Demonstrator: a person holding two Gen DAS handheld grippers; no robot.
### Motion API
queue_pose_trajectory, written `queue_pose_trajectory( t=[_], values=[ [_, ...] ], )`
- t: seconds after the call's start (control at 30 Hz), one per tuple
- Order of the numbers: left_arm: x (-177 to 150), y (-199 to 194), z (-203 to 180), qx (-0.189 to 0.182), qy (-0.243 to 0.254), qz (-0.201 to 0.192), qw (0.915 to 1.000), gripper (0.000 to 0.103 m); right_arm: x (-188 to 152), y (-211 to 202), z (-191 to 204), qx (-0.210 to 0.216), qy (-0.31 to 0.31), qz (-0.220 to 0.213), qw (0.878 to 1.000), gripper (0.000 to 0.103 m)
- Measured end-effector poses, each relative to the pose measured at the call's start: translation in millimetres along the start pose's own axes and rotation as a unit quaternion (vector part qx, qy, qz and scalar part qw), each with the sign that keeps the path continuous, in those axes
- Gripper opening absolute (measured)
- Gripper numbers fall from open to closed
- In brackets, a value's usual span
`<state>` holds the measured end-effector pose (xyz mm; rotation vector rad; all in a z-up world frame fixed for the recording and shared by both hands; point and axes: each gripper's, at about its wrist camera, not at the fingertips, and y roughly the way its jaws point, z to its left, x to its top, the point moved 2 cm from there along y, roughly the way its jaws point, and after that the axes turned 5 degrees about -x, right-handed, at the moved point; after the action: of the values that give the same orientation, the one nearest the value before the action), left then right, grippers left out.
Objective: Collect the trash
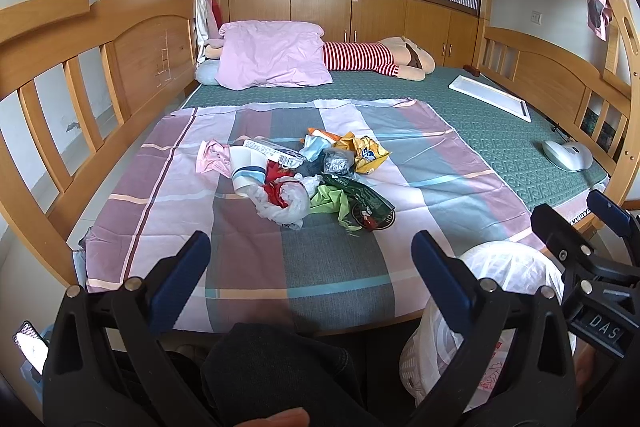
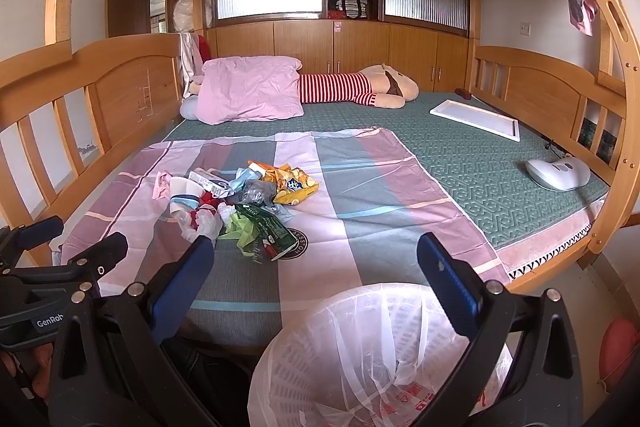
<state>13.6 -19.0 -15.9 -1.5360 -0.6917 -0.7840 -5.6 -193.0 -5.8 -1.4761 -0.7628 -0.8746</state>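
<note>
Left tool (image 1: 311,255) spread wide, blue-padded fingers apart, pinching nothing – hovering at near edge of wooden bunk bed (image 1: 132,47). Right tool (image 2: 316,259) likewise spread, empty, just beside the left; seen in left view at far right (image 1: 592,227).

Heap of mixed trash (image 1: 304,175) in middle of pink-and-grey checked sheet (image 1: 328,267) spread over green patterned mattress (image 1: 500,131). In heap: white paper cup with blue band (image 1: 246,167) on its side at left, crumpled pink wrapper (image 1: 210,155) beside it, yellow snack bag (image 1: 366,153) at far right, dark green foil packet (image 1: 360,199) nearest the tools, lime-green scrap (image 1: 332,201) and crumpled clear plastic bag (image 1: 286,205) touching it. Same heap in right view (image 2: 248,203), left of centre.

White mesh bin lined with thin translucent plastic bag (image 2: 360,347) below bed edge, directly under right tool, mouth open upward; contents not clear.

At head of bed – pink pillow (image 1: 272,55), plush toy in red-and-white stripes (image 1: 376,57) lying flat. White flat rectangular panel (image 1: 490,97) and white rounded device (image 1: 566,153) along right side of mattress, well apart from trash.
</note>
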Motion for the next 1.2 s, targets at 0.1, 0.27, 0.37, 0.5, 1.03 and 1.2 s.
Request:
queue_pose_trajectory(
  t=[0.1,0.27,0.37,0.5,1.03,1.2],
  values=[
    [-0.1,0.0,0.8,0.0,0.0,0.0,1.0,0.1,0.1,-0.3,-0.1,0.0,0.0,0.0,1.0,0.1],
    [-0.3,0.1,0.6,0.0,-0.001,0.001,1.0,0.1,1.4,-0.1,-0.7,0.001,0.001,0.001,1.0,0.1],
    [-0.4,0.5,-4.7,0.0,-0.001,0.002,1.0,0.1,1.2,-0.4,-0.4,0.001,0.0,0.0,1.0,0.1],
    [-0.6,0.5,-6.7,0.0,-0.001,0.002,1.0,0.1,0.5,-0.4,0.4,0.0,0.0,0.0,1.0,0.1],
    [-4.8,0.3,-10.9,-0.001,0.0,0.005,1.0,0.1,-1.4,-0.1,-0.3,0.001,0.001,0.003,1.0,0.1],
    [-6.5,1.3,-7.6,-0.001,-0.001,0.006,1.0,0.1,-2.5,0.8,-0.5,0.002,0.002,0.004,1.0,0.1]
  ],
)
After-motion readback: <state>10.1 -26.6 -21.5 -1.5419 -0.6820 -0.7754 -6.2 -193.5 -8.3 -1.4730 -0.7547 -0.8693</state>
